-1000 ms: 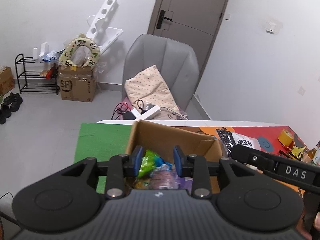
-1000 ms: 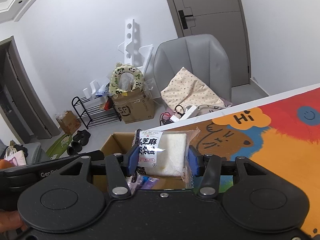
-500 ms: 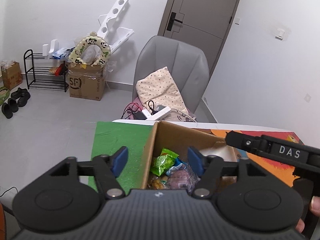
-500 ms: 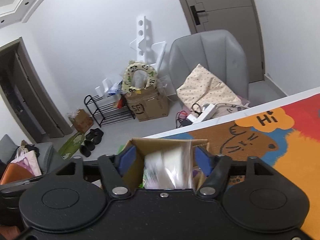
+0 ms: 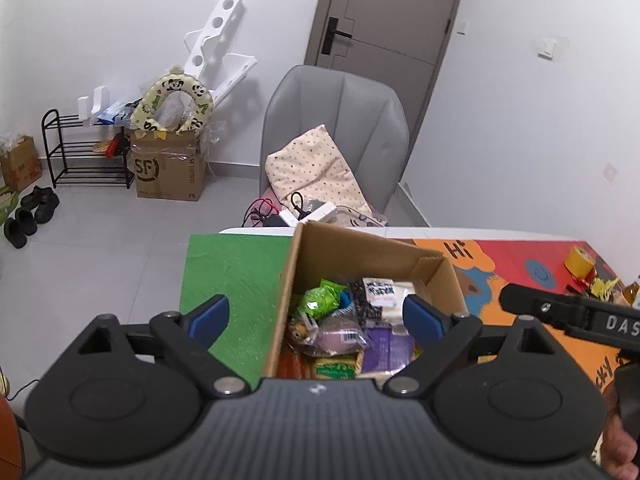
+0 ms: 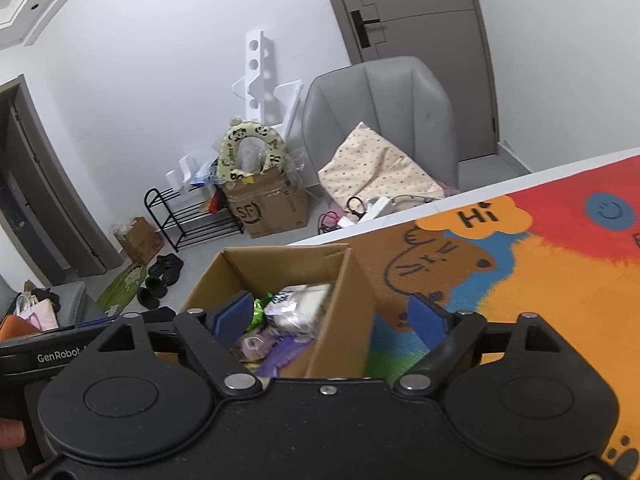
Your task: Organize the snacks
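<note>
**Open box top, crowded inside**

The cardboard box (image 5: 362,258) is standing open-topped, so a gripper is finding a way in from above. Its walls are blocking entry from the sides, and snack packets (image 5: 344,322) are filling the floor of it. The left gripper (image 5: 316,316) and right gripper (image 6: 334,316), both spread wide, are crowding the near rim. The colourful mat (image 6: 540,280) beside the box is lying bare.

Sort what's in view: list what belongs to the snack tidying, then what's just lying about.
Job: cardboard box; white sesame snack pack; green snack bag; purple packet; both open hand-held grippers, left and right.

Lying about: grey chair; tape roll; shoe rack.
</note>
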A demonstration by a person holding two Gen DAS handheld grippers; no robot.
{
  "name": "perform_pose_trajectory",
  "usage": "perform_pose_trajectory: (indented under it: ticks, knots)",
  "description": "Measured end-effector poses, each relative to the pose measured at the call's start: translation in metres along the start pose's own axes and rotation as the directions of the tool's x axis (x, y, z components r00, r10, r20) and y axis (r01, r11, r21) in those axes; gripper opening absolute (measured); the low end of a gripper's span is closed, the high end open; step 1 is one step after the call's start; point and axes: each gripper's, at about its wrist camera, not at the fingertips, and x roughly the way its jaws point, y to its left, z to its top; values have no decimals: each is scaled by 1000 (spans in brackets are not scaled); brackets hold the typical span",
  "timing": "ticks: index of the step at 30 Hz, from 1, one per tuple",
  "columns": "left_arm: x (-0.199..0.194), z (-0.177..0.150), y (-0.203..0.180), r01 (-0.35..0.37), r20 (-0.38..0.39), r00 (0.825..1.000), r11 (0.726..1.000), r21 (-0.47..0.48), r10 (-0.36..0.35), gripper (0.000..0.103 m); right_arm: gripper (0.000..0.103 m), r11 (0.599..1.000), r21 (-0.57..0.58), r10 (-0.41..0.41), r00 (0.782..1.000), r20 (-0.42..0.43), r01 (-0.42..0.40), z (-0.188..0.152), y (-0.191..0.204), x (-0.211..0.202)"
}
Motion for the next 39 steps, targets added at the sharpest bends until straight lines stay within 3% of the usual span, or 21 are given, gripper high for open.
perform_pose_trajectory:
  ticks: [8, 31, 39]
  knots:
    - [-15, -9, -17, 32, -22, 999, 998, 62, -31, 98, 103, 999, 2, -35, 999, 34, 35, -8, -11, -32]
    - [-85, -43, -60, 95, 21, 995, 976, 193, -101, 103, 103, 987, 67, -152, 982, 114, 145, -51, -34, -121]
    - [-107, -53, -60, 102, 36, 993, 976, 190, -110, 103, 103, 982, 79, -180, 970, 162, 169, -61, -33, -153]
